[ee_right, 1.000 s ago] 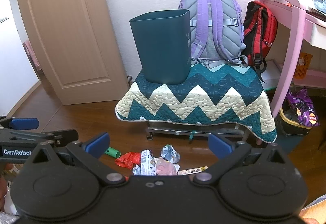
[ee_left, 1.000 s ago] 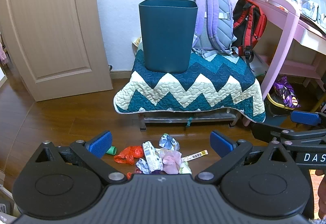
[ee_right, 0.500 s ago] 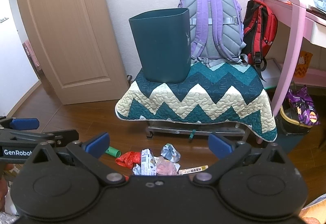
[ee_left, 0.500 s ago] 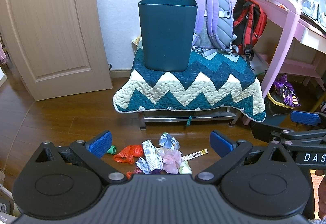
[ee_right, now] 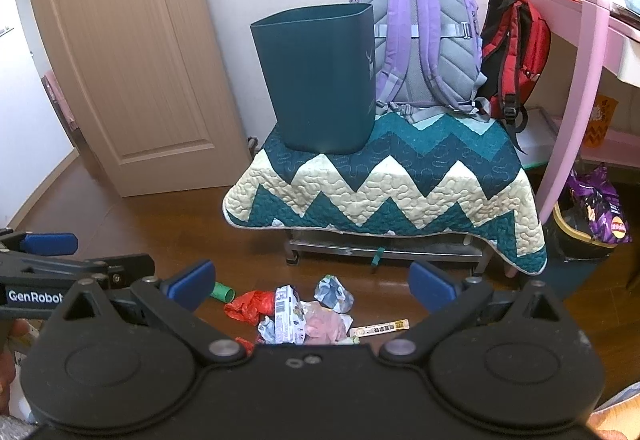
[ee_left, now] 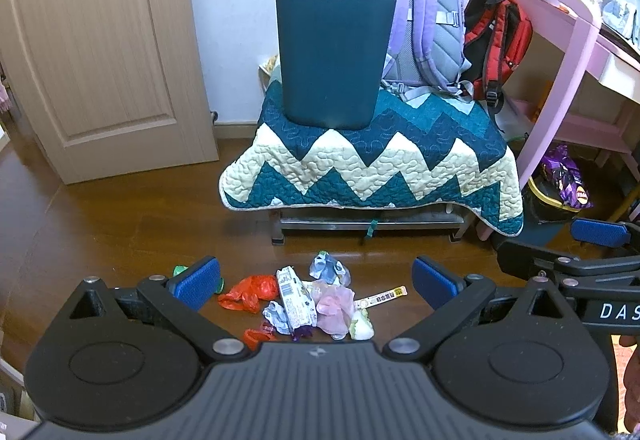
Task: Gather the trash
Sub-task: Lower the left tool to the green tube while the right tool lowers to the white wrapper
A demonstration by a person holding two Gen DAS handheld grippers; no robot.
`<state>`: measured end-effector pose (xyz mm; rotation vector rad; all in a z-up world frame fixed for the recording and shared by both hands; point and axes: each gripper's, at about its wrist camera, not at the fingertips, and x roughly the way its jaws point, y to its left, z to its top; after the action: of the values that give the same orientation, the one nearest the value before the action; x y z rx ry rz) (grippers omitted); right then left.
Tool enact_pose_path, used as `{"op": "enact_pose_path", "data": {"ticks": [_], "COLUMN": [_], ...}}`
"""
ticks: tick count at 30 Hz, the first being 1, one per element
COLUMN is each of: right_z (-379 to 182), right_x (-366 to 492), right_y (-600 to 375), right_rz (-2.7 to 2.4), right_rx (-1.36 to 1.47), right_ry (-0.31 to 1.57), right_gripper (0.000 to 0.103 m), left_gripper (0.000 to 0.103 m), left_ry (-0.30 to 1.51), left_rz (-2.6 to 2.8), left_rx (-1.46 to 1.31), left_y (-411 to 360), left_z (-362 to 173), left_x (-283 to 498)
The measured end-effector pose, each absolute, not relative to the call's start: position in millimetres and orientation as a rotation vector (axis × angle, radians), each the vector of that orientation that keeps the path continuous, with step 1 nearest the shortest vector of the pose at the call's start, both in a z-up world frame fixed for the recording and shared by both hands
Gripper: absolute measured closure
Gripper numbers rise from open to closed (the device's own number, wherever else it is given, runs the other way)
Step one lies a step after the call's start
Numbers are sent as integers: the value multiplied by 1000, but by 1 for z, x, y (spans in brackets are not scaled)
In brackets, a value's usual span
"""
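A pile of trash (ee_left: 308,304) lies on the wooden floor: a red plastic scrap (ee_left: 250,290), a white printed packet (ee_left: 294,300), a pink wrapper (ee_left: 334,304), crumpled foil (ee_left: 328,268), a green tube (ee_right: 222,292) and a yellow-tipped strip (ee_left: 382,296). The pile also shows in the right wrist view (ee_right: 304,316). A dark teal bin (ee_left: 332,52) stands on a quilt-covered stool. My left gripper (ee_left: 314,280) is open and empty above the pile. My right gripper (ee_right: 312,280) is open and empty beside it.
The stool with the zigzag quilt (ee_left: 372,168) stands behind the trash. A purple backpack (ee_left: 424,20) and a red backpack (ee_left: 500,36) sit behind the bin. A pink desk (ee_left: 560,52) is at right, a wooden door (ee_left: 100,52) at left, a snack-bag basket (ee_left: 560,188) under the desk.
Both grippers have drifted slightly; the scene sits a little higher in the left view. Both stay open and no trash has moved.
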<state>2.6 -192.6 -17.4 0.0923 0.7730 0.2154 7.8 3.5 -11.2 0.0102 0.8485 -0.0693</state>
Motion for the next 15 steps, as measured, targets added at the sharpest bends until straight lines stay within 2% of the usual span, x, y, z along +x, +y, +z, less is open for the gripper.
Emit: {"op": "enact_pose_path", "data": {"ticks": [7,15], "right_z": [-28,-64], "right_x": [31,100], "right_y": [-187,-182], "right_rz": [223,258], "right_rx": [57,3], "right_ry": [779,808], "right_gripper": [0,0], "left_gripper": [0,0], "left_ry": [879,905], "left_rz": [-74,52], "left_rx": [-9,-38], "left_y": [16,81], "left_z": [-24,-47], "left_x": [38,126]}}
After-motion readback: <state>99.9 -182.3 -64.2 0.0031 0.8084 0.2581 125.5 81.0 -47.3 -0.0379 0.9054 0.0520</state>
